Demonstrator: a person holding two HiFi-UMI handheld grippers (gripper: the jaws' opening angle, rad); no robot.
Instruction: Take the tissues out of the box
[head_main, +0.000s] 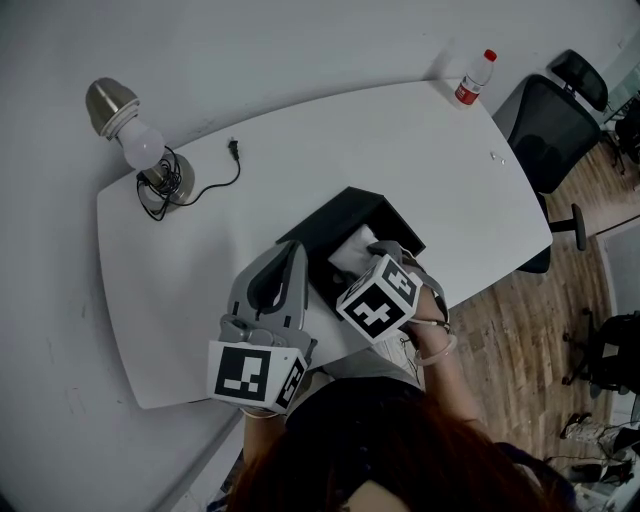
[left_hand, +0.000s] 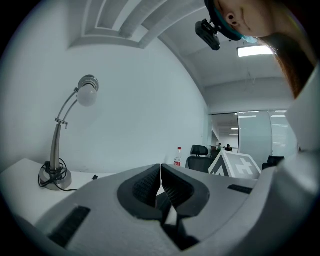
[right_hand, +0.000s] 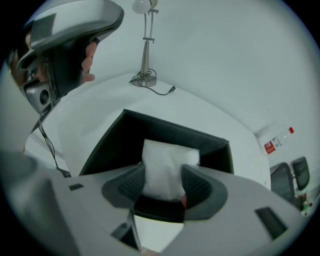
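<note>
Left claw (left_hand: 161, 172), closest, has its jaws together on nothing above the counter (head_main: 400, 150). Right claw (right_hand: 162, 176) pinches the white tissues (right_hand: 167, 157) standing in the black box (right_hand: 112, 137). Red label print on the bottle (head_main: 474, 80) is too small to read.
</note>
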